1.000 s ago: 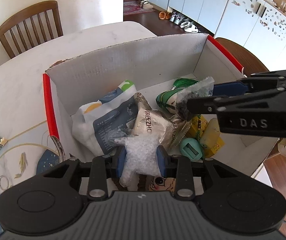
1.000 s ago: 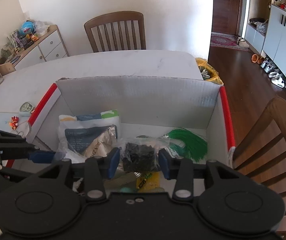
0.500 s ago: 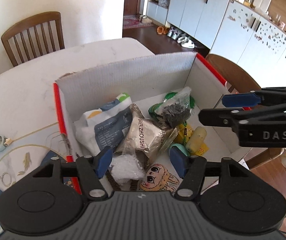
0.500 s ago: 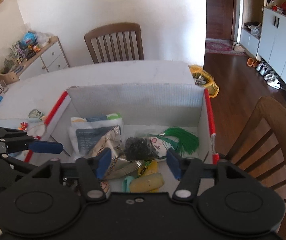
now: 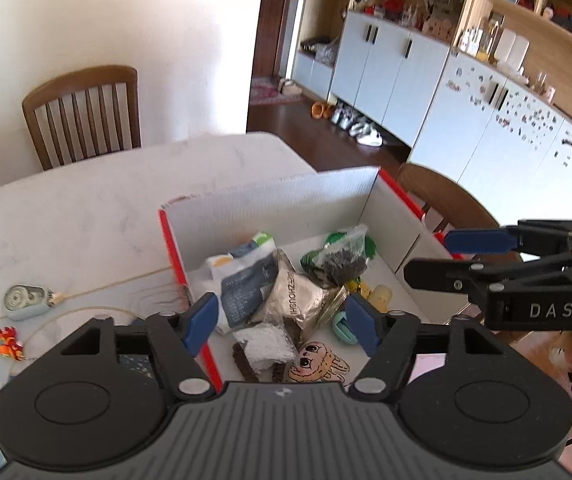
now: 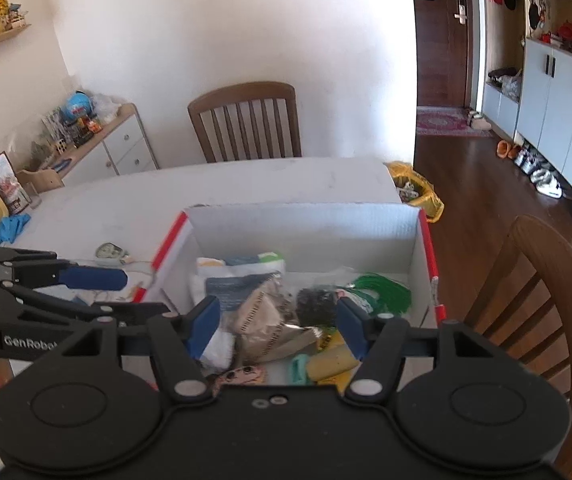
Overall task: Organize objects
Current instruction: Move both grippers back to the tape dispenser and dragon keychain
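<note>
Release done: left hand-held gripper [image 5: 281, 328] and right hand-held gripper [image 6: 275, 328] have just been opening, now empty above the box [image 5: 286, 196]; white granule bag [image 5: 265, 346] and dark-contents bag [image 5: 342, 262] lie inside.

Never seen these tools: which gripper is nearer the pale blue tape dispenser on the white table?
Left. The left gripper hovers over the cardboard box's red edge nearest the pale blue tape dispenser; the right gripper, over the opposite side. Both jaws have just been opening, empty.
</note>
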